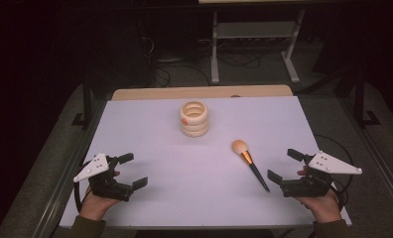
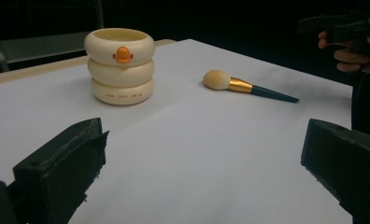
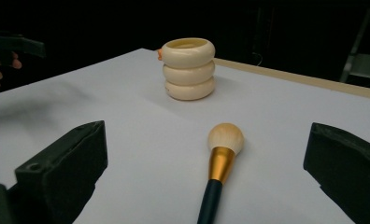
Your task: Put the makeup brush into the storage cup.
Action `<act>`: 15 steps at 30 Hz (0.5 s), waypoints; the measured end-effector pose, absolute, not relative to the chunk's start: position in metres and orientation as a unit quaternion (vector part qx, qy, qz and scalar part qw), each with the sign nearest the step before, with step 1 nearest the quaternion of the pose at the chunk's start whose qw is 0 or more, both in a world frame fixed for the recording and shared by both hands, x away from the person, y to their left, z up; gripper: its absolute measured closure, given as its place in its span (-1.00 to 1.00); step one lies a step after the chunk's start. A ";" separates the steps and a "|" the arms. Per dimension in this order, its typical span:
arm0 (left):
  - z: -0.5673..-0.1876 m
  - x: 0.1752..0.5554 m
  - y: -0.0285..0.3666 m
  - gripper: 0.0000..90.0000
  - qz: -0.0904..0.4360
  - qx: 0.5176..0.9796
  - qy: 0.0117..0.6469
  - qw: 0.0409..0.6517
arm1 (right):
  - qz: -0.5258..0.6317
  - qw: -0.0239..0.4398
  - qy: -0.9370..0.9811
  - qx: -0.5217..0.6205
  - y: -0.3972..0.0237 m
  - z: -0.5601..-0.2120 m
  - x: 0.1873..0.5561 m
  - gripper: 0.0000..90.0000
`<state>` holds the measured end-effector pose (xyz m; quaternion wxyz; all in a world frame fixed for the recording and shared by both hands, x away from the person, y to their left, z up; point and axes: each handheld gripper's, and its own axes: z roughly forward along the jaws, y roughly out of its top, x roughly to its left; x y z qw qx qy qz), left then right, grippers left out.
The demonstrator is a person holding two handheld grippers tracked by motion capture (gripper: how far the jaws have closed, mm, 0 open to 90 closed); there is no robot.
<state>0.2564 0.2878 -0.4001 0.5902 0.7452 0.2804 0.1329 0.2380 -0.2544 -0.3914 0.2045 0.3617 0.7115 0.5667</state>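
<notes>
A cream holder (image 1: 194, 118) shaped like three stacked rings, with a small orange duck mark, stands upright near the table's far middle (image 2: 120, 65) (image 3: 188, 68). A makeup brush (image 1: 249, 163) with a pale head, gold ferrule and dark handle lies flat to its right front (image 2: 246, 87) (image 3: 220, 168). My left gripper (image 1: 133, 170) rests at the front left, open and empty. My right gripper (image 1: 286, 164) sits at the front right, open and empty, with the brush handle's end just to its left. In the right gripper view the brush lies between and ahead of the jaws.
The white table top (image 1: 194, 198) has a wooden strip (image 1: 199, 92) along its far edge. Beyond it stand a white metal frame (image 1: 254, 44) and cables on a dark floor. Rails run along both table sides.
</notes>
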 end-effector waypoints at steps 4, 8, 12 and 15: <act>-0.402 0.257 0.287 -1.00 0.131 0.747 0.280 0.589 | 0.560 0.205 0.714 0.368 -0.254 -0.392 0.239 -1.00; -0.402 0.257 0.286 -1.00 0.129 0.748 0.281 0.588 | 0.555 0.204 0.716 0.371 -0.254 -0.391 0.240 -1.00; -0.402 0.257 0.287 -1.00 0.130 0.748 0.281 0.588 | 0.552 0.204 0.719 0.371 -0.253 -0.391 0.241 -1.00; -0.402 0.258 0.288 -1.00 0.131 0.748 0.281 0.587 | 0.553 0.202 0.718 0.370 -0.252 -0.390 0.243 -1.00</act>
